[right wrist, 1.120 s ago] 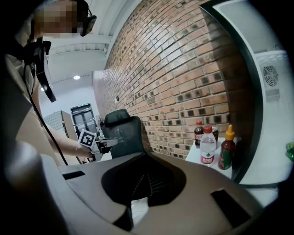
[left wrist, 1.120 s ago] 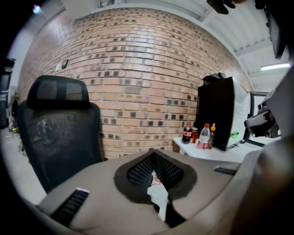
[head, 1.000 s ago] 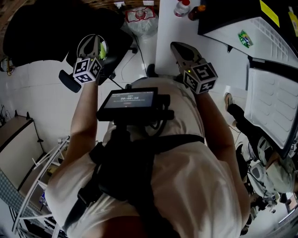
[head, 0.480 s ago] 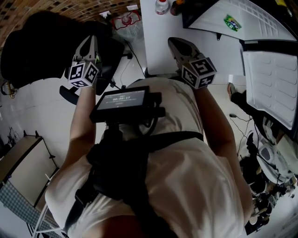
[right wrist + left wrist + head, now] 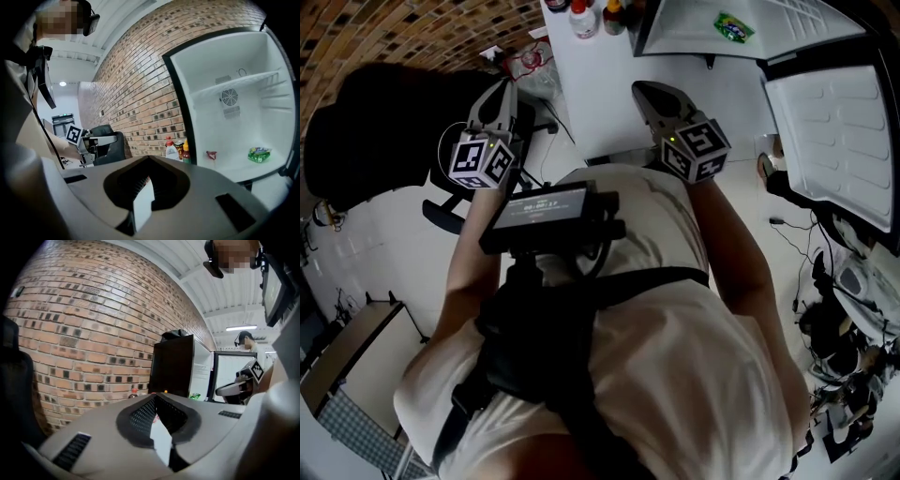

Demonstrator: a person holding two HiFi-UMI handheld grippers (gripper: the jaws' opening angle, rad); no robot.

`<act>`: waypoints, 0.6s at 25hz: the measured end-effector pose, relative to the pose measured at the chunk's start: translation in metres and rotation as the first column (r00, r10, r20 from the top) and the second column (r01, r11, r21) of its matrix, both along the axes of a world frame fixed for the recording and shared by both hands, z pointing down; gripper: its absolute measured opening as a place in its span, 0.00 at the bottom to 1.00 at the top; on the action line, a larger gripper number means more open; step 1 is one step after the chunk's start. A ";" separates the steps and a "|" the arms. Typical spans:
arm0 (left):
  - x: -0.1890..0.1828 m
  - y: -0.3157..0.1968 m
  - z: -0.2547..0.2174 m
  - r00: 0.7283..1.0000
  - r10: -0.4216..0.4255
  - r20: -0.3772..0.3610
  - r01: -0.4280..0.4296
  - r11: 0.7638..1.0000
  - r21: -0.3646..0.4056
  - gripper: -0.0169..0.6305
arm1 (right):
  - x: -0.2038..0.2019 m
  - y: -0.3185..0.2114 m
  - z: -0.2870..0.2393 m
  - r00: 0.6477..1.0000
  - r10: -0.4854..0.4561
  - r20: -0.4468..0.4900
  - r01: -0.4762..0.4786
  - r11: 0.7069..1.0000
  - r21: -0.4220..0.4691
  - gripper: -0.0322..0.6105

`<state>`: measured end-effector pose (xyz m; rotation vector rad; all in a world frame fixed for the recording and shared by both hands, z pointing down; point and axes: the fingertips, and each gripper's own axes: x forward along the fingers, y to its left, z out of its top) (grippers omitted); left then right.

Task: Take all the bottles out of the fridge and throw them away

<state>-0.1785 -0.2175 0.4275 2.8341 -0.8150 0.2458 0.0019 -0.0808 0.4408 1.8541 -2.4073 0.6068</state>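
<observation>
Facing the open fridge (image 5: 225, 117) with both grippers empty.
We hold the left gripper (image 5: 501, 92) and the right gripper (image 5: 646, 93) out ahead of us, well apart. Each has its jaws pressed together at the tips, with nothing between them. The bottles (image 5: 171, 148) stand in a small cluster outside the fridge, on a white surface (image 5: 605, 84) just left of its black frame and close to the brick wall (image 5: 140, 93). We make out a clear one with a red cap and a dark one with a yellow cap. Inside the white compartment, a green packet (image 5: 258, 153) and a small red thing (image 5: 211, 154) lie on the shelf. A black chair (image 5: 380, 131) sits off to our left.
</observation>
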 end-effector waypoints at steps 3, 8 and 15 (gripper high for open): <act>0.042 0.026 0.003 0.997 0.077 -0.007 -0.077 0.997 -0.023 0.03 | 0.029 0.016 0.000 0.999 0.042 -0.007 -0.042 0.999 0.005 0.04; 0.106 0.073 0.004 0.982 0.190 -0.015 -0.190 0.981 -0.033 0.02 | 0.066 0.042 -0.005 0.997 0.082 -0.006 -0.082 0.996 0.016 0.04; 0.180 0.114 -0.006 0.959 0.279 -0.041 -0.280 0.959 -0.036 0.02 | 0.115 0.069 -0.011 0.993 0.116 -0.007 -0.115 0.992 0.043 0.04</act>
